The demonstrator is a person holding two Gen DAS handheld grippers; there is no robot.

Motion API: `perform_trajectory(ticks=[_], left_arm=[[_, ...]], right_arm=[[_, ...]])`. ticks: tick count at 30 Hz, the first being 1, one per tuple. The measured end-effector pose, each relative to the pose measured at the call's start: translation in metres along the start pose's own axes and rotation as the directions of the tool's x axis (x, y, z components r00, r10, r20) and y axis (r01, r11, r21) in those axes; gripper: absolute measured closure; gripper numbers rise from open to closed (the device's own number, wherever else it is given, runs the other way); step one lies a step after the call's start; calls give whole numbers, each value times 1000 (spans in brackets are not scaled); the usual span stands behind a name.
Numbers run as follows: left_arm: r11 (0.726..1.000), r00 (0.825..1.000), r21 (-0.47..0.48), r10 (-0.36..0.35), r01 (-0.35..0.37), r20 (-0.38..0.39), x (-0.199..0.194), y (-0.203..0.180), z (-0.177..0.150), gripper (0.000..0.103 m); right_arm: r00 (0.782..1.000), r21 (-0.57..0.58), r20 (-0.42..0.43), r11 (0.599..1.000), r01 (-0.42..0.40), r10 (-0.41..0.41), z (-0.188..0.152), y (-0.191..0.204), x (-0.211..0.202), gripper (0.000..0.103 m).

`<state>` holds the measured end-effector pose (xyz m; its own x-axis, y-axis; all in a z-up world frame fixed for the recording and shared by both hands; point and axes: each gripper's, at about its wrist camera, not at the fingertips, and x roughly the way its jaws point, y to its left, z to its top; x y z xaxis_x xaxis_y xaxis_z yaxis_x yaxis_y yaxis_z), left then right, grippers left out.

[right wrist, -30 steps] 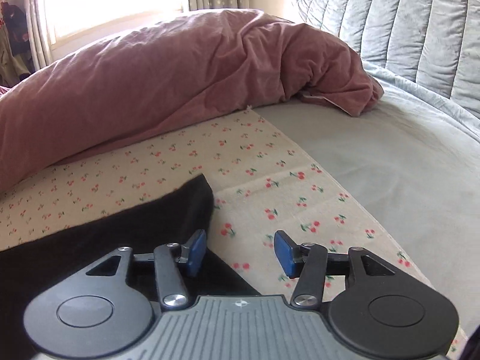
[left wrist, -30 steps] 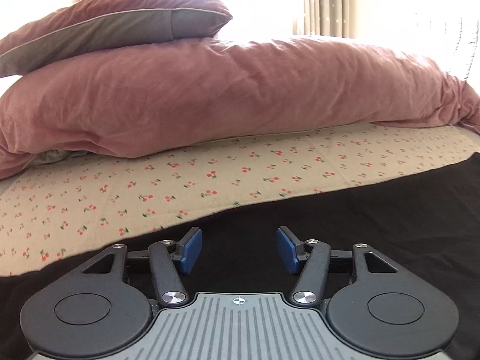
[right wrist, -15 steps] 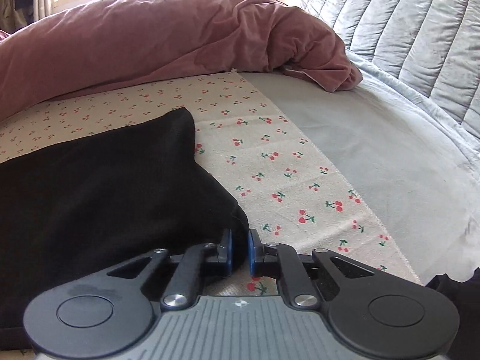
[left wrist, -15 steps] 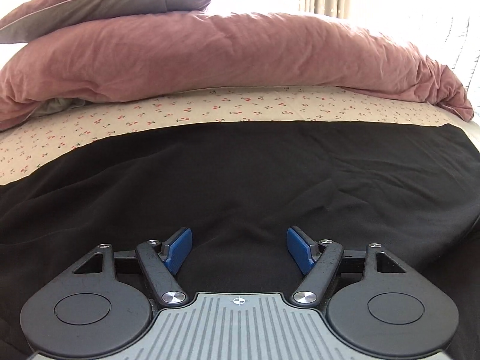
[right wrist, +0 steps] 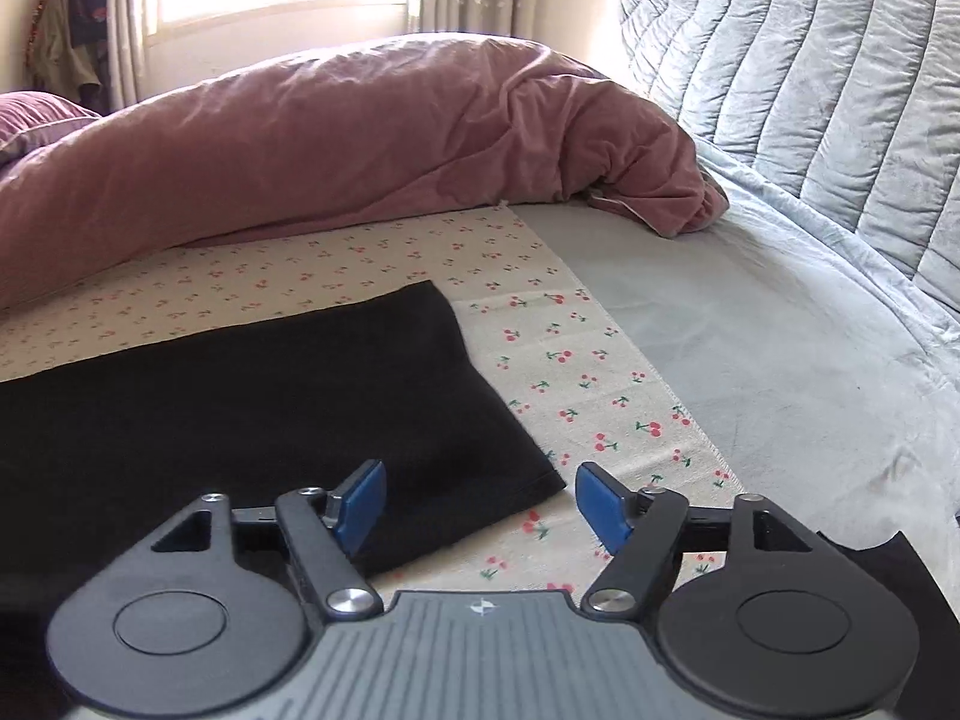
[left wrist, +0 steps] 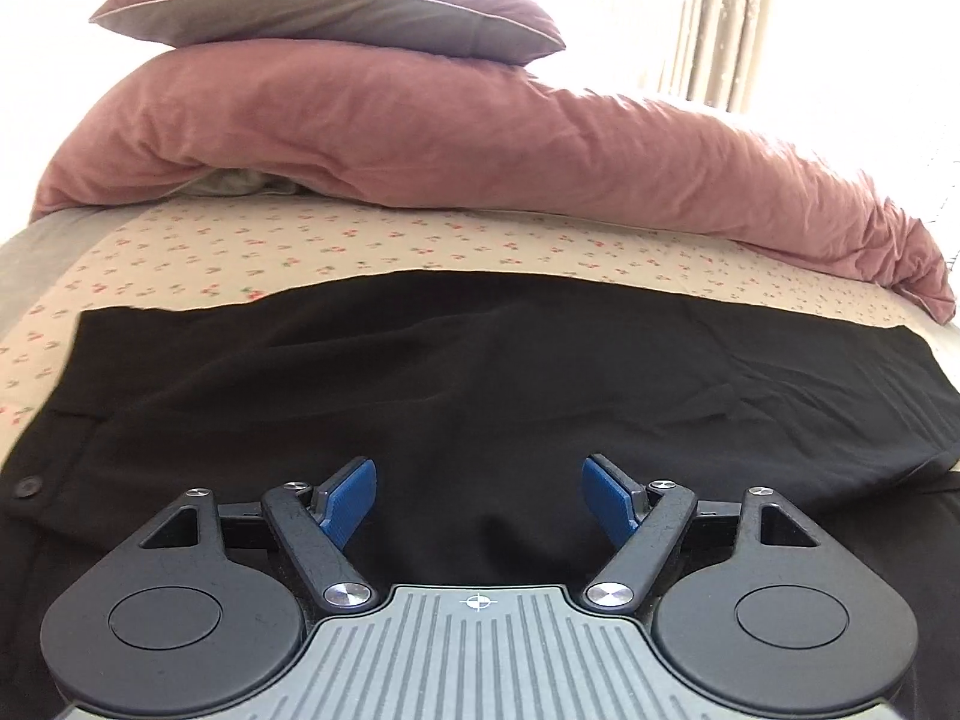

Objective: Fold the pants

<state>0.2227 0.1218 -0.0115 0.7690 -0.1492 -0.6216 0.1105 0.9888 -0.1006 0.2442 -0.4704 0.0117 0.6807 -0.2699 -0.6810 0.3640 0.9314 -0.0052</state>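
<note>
Black pants (left wrist: 480,372) lie flat across the cherry-print sheet (left wrist: 360,246), folded lengthwise. A button (left wrist: 27,486) shows at their left end. My left gripper (left wrist: 480,495) is open and empty, just above the near edge of the pants' middle. In the right wrist view the leg end of the pants (right wrist: 270,396) lies with its corner close to my right gripper (right wrist: 480,504), which is open and empty over that corner and the sheet (right wrist: 564,372).
A bunched pink duvet (left wrist: 420,138) with a pink-grey pillow (left wrist: 336,18) on top lies along the far side of the bed. A grey sheet (right wrist: 750,348) and a quilted grey headboard (right wrist: 810,78) are to the right. Curtains and a bright window stand behind.
Both grippers have drawn back, so more of the pants shows. My right gripper was shut at the pants' corner half a second ago and is now open.
</note>
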Motion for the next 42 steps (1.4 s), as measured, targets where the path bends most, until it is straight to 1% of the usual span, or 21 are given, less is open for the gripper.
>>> perform_trajectory(ticks=[3,5,7,10,14,15,17,18,21,22,23,24,25,26,28,29,31,33,36,39,42], left_arm=[[996,998,-52,64,-65,-21,-26,18,-7,26],[994,996,-77,71,-76,-56,-42,19,-12,26],[997,998,-69,20,-24,-63,-58,10,-22,26],[998,995,-12,-65,65,-74,-80,-18,-43,26],[969,972,98,-220,228,-82,-102,-62,-78,26],[956,963,127,-255,265,-86,-105,-71,-85,26],[917,936,189,-333,350,-119,-110,-88,-96,26],[889,917,230,-375,397,-135,-115,-98,-100,26],[805,873,342,-470,485,-130,-133,-116,-115,27],[779,854,357,-501,516,-141,-136,-119,-118,29],[756,837,367,-522,543,-163,-137,-122,-122,35],[725,819,387,-539,570,-195,-139,-127,-126,44],[709,814,406,-538,577,-217,-141,-133,-132,47],[697,815,428,-530,576,-233,-141,-137,-138,48],[673,809,452,-521,586,-272,-137,-144,-146,52],[668,810,459,-511,585,-289,-135,-147,-150,56],[672,826,481,-476,563,-301,-128,-152,-158,60],[680,837,489,-466,547,-288,-127,-154,-161,60],[685,842,491,-460,538,-280,-129,-154,-161,61],[682,848,505,-453,529,-276,-130,-156,-162,61],[679,853,518,-447,520,-270,-130,-159,-164,62]], right_arm=[[999,-10,-25,999,-43,43,-17,8,-25,27],[998,7,-32,998,-61,62,-34,9,-44,25],[996,27,-48,997,-77,78,-46,5,-56,25],[996,54,-68,997,-53,56,-63,-10,-75,24],[998,103,-59,995,15,-9,-83,-43,-99,22],[998,120,-56,992,31,-24,-87,-50,-103,21],[997,167,-55,984,59,-50,-97,-69,-110,21],[997,188,-59,980,69,-59,-102,-78,-112,21],[988,228,-87,963,141,-124,-116,-98,-114,22],[984,239,-105,957,165,-143,-122,-104,-113,22],[982,253,-121,952,170,-144,-127,-109,-113,23],[982,274,-133,947,166,-134,-131,-114,-112,25],[984,304,-143,941,148,-109,-136,-118,-111,33],[985,328,-151,936,127,-80,-139,-121,-111,42],[987,332,-150,937,110,-62,-143,-119,-114,45],[987,323,-150,940,110,-64,-144,-117,-116,49],[987,325,-148,939,109,-63,-146,-117,-125,51],[989,369,-135,924,99,-52,-151,-123,-137,51],[992,458,-129,887,59,1,-162,-135,-150,50],[990,495,-118,869,-5,72,-173,-133,-158,50],[978,528,-122,845,-82,171,-180,-128,-156,50]])
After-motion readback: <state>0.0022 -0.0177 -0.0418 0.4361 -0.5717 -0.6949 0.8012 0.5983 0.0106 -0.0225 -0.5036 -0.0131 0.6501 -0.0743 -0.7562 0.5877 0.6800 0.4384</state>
